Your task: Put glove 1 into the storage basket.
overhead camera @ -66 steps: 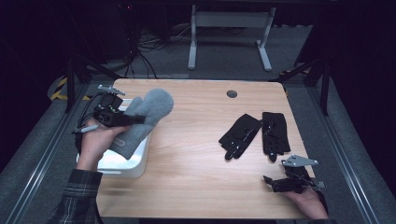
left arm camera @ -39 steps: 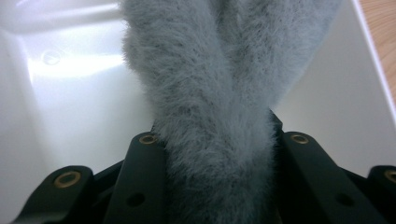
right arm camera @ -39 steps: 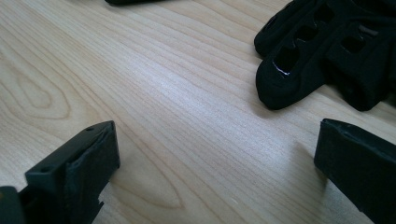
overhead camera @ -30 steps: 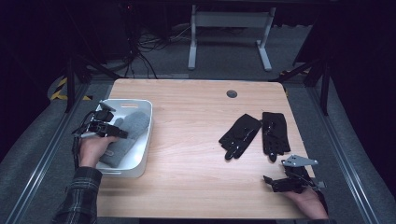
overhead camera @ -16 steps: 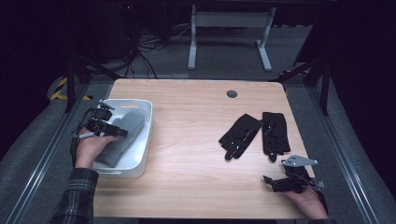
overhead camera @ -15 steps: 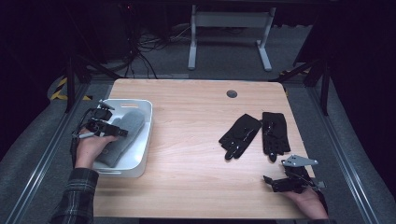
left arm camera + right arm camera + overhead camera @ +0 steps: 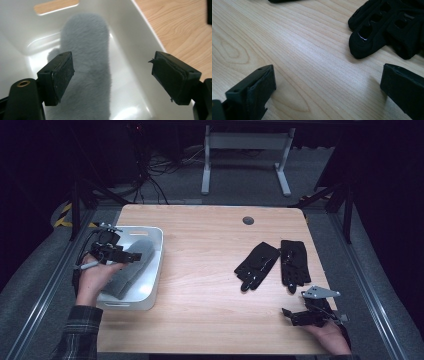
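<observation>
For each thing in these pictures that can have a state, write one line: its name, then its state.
Grey mitten: lying in the bin, released.
White bin: upright on the table, holding the mitten.
Left gripper: jaws just opened, apart above the mitten.
Right gripper: open, nothing between its jaws.
Two black gloves: lying flat on the table, side by side.

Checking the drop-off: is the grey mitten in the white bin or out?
In: the grey mitten lies inside the white bin, free of the left gripper.
</observation>
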A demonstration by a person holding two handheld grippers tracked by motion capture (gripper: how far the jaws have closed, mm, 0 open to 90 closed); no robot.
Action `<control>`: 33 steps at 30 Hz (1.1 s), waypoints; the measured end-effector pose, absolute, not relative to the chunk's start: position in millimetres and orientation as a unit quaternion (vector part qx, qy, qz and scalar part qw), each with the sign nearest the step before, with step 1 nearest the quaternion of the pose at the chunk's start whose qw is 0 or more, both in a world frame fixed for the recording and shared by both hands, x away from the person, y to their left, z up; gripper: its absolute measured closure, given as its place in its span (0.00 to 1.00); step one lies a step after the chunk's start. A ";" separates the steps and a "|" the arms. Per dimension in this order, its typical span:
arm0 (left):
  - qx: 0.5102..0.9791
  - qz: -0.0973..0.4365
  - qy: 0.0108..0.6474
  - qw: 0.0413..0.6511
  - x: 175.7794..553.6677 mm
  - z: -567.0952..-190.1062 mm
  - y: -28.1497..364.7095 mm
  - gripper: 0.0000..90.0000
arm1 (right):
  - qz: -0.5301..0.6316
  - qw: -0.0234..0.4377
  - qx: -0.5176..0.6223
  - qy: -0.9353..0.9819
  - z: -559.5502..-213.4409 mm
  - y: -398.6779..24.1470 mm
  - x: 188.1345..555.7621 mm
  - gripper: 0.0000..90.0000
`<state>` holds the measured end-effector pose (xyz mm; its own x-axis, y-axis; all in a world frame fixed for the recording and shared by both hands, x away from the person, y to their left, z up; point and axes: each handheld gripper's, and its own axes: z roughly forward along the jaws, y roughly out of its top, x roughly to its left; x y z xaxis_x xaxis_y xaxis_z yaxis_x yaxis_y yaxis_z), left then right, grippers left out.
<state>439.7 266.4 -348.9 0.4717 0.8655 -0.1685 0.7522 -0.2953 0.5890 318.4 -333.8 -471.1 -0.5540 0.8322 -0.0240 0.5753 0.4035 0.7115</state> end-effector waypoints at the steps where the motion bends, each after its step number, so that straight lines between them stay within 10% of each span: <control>1: 0.801 0.091 0.499 0.317 438.2 -347.3 262.3 0.20 | 0.335 0.192 0.431 0.816 -471.1 -333.9 318.4 0.00; 33: 0.859 0.079 0.335 0.379 390.5 -379.5 112.3 0.19 | 0.333 0.192 0.431 0.816 -470.9 -333.7 318.4 0.00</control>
<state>390.5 112.3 -379.5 0.7624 0.6363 -0.1178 0.5162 -0.4882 0.7037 318.4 -333.7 -470.9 -0.5538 0.8322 -0.0261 0.5758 0.4054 0.7100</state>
